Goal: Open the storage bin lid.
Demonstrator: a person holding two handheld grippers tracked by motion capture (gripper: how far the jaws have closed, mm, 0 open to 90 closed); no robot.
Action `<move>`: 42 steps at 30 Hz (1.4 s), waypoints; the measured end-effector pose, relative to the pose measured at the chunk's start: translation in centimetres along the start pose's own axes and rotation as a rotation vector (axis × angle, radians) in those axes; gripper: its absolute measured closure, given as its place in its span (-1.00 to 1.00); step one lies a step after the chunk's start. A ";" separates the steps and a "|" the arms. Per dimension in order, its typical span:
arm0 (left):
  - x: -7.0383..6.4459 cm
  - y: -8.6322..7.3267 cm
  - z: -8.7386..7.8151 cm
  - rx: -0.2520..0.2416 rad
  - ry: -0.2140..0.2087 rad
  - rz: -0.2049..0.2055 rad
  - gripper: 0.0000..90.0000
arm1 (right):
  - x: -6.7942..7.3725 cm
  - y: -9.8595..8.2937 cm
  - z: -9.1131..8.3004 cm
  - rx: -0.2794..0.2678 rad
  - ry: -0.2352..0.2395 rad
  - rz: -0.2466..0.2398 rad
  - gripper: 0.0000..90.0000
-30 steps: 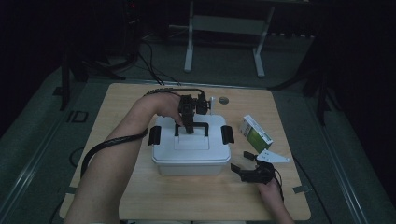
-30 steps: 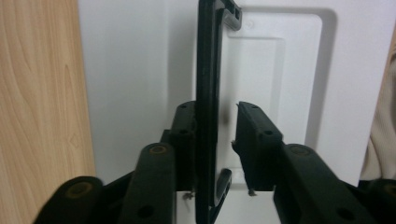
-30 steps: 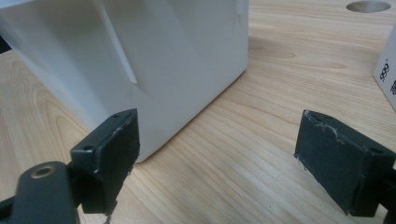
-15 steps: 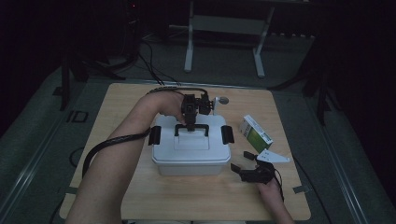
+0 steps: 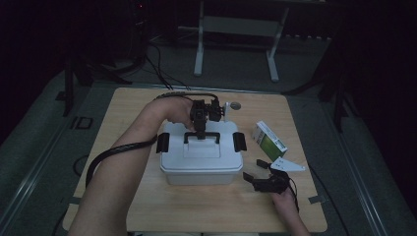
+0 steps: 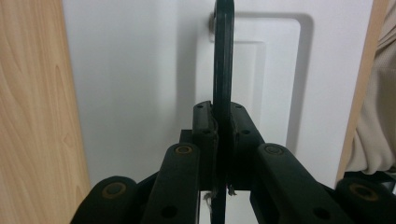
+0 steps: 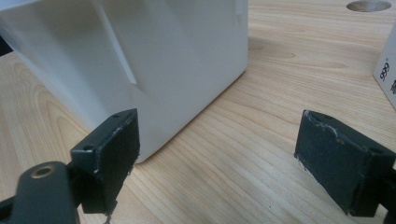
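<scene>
A white plastic box with black side latches stands in the middle of the table. Its black carry handle stands upright on the lid, and my left gripper is shut on it from above. In the left gripper view the handle runs as a thin black bar between my closed jaws, over the white lid. My right gripper rests open on the table by the box's near right corner. In the right gripper view that corner sits just beyond the left pad, with bare wood between the pads.
A green and white carton lies on the table to the right of the box, its edge at the right of the right gripper view. A round hole sits near the table's far edge. A cable trails along the left forearm.
My left gripper has moved a little toward the box's far side while holding the handle, which now stands upright. The right gripper has stayed in place.
</scene>
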State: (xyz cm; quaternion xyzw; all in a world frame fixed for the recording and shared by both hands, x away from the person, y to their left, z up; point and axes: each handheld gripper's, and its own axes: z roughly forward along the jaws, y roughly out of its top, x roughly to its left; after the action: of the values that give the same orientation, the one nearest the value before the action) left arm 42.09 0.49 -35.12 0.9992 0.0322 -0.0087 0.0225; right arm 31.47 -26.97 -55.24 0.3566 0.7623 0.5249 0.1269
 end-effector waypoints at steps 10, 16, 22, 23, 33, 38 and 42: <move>-0.2 0.1 -0.4 0.008 -0.002 0.005 0.87 | 0.0 0.0 0.0 0.001 0.000 0.001 -0.70; -0.3 -0.2 -1.4 -0.003 0.013 0.003 0.87 | 0.0 0.0 0.0 0.001 0.000 0.001 -0.70; -0.5 -0.9 -2.4 -0.023 0.027 -0.010 0.87 | 0.0 0.0 0.0 0.000 -0.001 0.003 -0.70; -0.5 -1.0 -2.5 -0.026 0.033 -0.003 0.87 | 0.0 0.0 0.0 0.000 -0.001 0.003 -0.70; -0.8 -2.4 -3.2 -0.037 0.040 -0.031 0.87 | -0.1 0.0 0.0 -0.001 -0.004 0.007 -0.70; -1.0 -3.3 -3.6 -0.046 0.055 -0.044 0.87 | -0.1 0.0 0.0 -0.002 -0.005 0.009 -0.70; -1.0 -4.3 -3.6 -0.054 0.067 -0.062 0.86 | 0.0 0.0 0.1 0.003 -0.009 0.004 -0.70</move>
State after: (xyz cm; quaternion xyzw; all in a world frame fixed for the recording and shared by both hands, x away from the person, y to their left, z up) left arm 40.89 4.89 -31.70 0.9965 0.0640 0.0248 0.0479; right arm 31.50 -26.90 -55.27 0.3605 0.7619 0.5225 0.1287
